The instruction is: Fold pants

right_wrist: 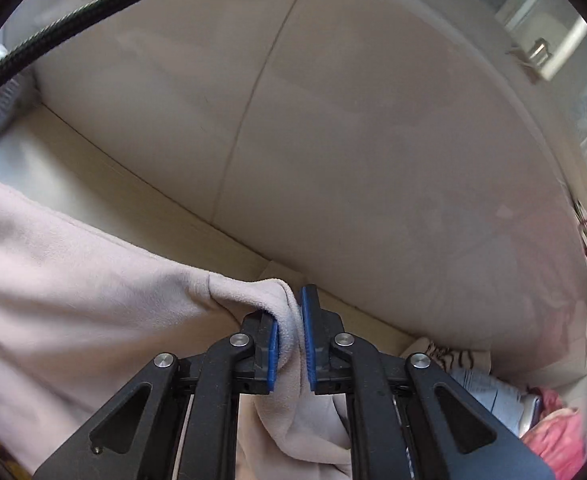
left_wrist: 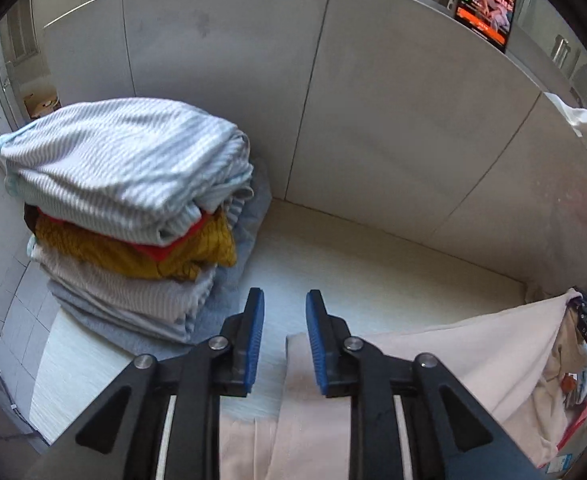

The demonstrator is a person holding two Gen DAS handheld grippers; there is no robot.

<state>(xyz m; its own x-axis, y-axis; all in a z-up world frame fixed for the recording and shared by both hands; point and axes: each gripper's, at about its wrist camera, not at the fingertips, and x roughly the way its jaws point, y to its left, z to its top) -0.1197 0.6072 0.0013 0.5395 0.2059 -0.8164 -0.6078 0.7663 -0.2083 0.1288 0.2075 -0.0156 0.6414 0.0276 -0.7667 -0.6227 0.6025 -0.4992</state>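
Observation:
The pale pink pants (left_wrist: 473, 344) lie on the white table (left_wrist: 373, 272), and one corner is lifted at the right edge of the left wrist view. My left gripper (left_wrist: 284, 300) hovers over the flat part of the pants. Its blue pads (left_wrist: 255, 336) stand apart with nothing between them. In the right wrist view my right gripper (right_wrist: 291, 304) is shut on a bunched fold of the pants (right_wrist: 73, 280). The cloth stretches away from it to the left and hangs below the fingers.
A tall stack of folded clothes (left_wrist: 125, 208) stands at the table's left. Grey partition panels (left_wrist: 373, 100) wall off the back and right. A lit phone (left_wrist: 487, 0) is mounted above them. Unfolded clothes (right_wrist: 533, 412) lie at the right. A black cable (right_wrist: 73, 12) crosses overhead.

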